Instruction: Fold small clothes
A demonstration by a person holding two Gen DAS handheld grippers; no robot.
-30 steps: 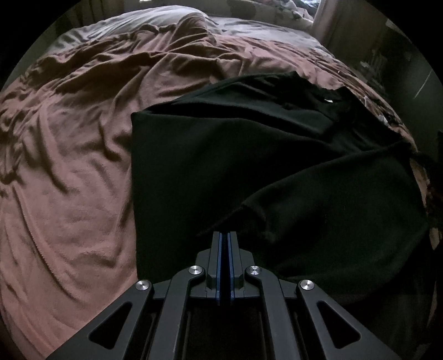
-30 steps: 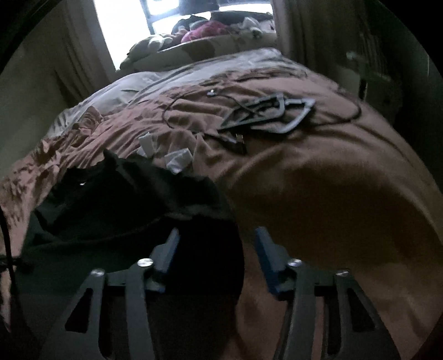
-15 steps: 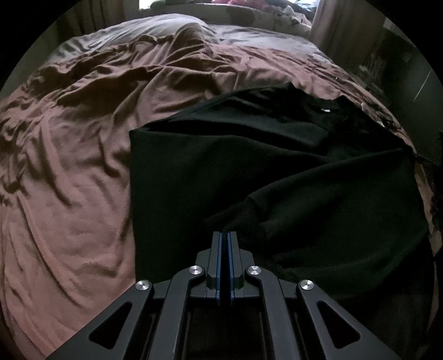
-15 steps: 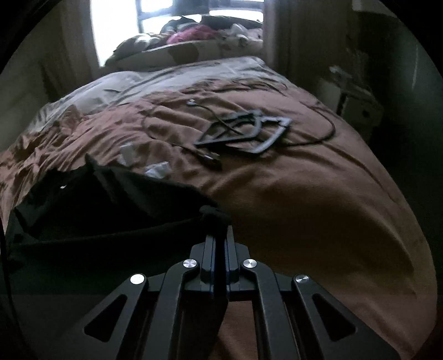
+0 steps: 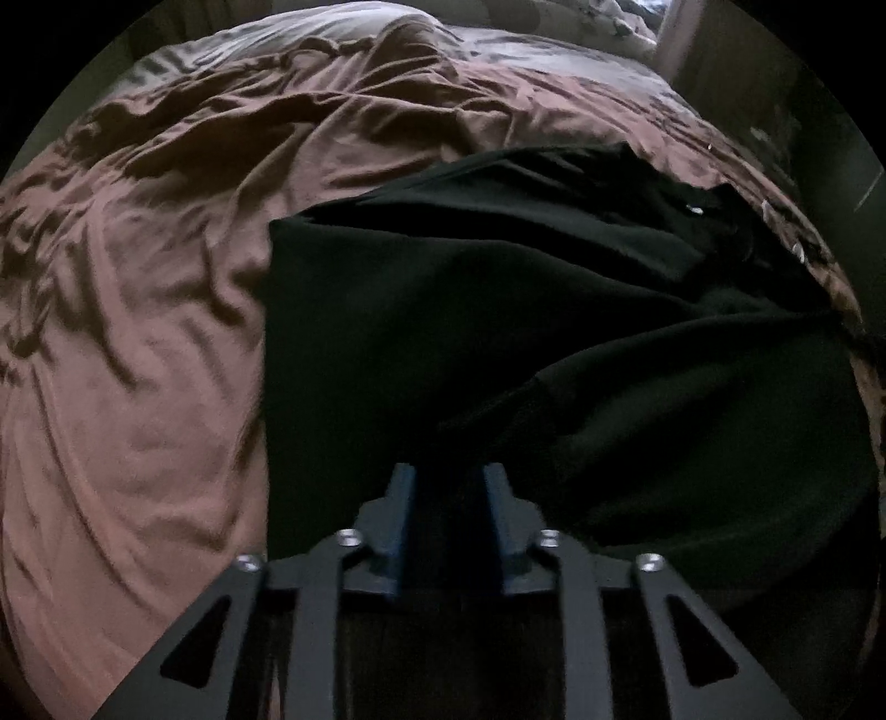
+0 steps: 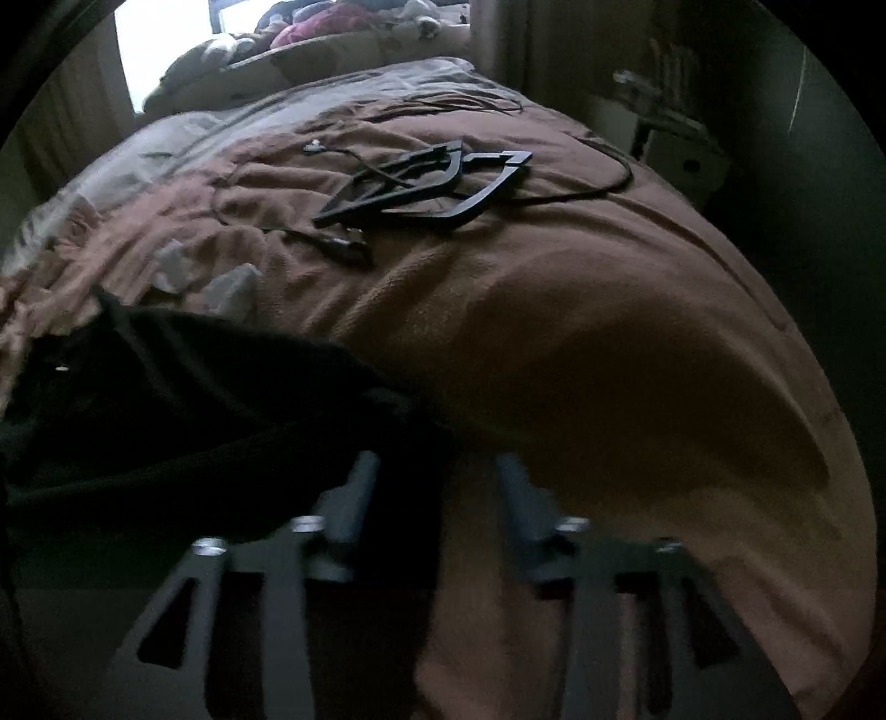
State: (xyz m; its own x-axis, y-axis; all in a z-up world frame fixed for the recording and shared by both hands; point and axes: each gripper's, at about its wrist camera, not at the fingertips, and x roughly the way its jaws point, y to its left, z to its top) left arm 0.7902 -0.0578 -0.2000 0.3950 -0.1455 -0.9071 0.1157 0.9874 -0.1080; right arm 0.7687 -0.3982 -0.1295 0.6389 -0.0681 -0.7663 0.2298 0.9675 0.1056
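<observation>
A black garment (image 5: pixel 498 343) lies spread on the brown bedspread (image 5: pixel 138 387), partly folded over itself. My left gripper (image 5: pixel 448 482) hovers over its near edge; its jaws are opening, with dark cloth seen between them but not pressed by the blue pads. In the right wrist view the same black garment (image 6: pixel 183 421) fills the lower left. My right gripper (image 6: pixel 437 471) stands at its right-hand edge, jaws opening, the cloth edge lying between the fingers without being pinched.
Black clothes hangers (image 6: pixel 426 185) and a thin cable (image 6: pixel 581 188) lie farther back on the bedspread (image 6: pixel 637 360). Two small white scraps (image 6: pixel 221 279) sit near the garment's far edge. A pile of clothes (image 6: pixel 332 33) is by the bright window.
Both grippers were shut on the garment's edge half a second ago; both now have their jaws apart and the cloth lies loose. The right one had closed from open before that.
</observation>
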